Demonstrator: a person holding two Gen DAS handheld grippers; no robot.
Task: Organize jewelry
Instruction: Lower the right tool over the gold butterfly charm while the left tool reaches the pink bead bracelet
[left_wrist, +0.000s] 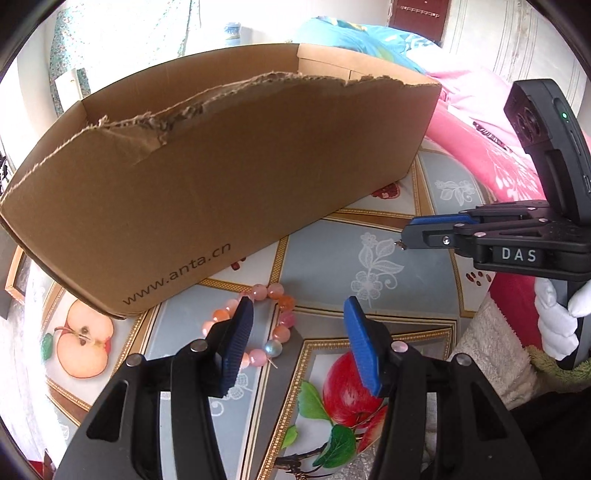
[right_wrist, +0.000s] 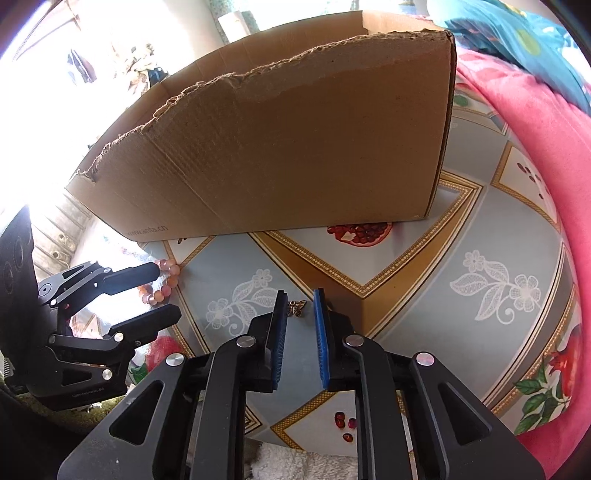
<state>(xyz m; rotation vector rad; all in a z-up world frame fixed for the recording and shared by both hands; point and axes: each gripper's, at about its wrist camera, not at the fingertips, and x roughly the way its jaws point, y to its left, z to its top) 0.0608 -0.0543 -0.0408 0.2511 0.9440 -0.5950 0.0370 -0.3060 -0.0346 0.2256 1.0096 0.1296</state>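
Note:
A bracelet (left_wrist: 282, 308) of pink and orange beads lies on the patterned table (left_wrist: 332, 258) just in front of a torn cardboard box (left_wrist: 221, 166). My left gripper (left_wrist: 298, 306) is open above it, its left finger covering the middle of the loop; whether it touches the beads I cannot tell. In the right wrist view the bracelet (right_wrist: 166, 286) shows between the left gripper's (right_wrist: 162, 291) fingers. A small bronze butterfly charm (right_wrist: 297, 308) sits between the tips of my right gripper (right_wrist: 299, 295), whose blue pads stand narrowly apart and do not press on it.
The box (right_wrist: 295, 147) says www.anta.cn and is open on top with a ragged front wall. A pink blanket (right_wrist: 535, 147) borders the table on the right. A white towel (right_wrist: 288, 465) lies at the near edge. A white-gloved hand (left_wrist: 554, 325) holds the right gripper (left_wrist: 402, 236).

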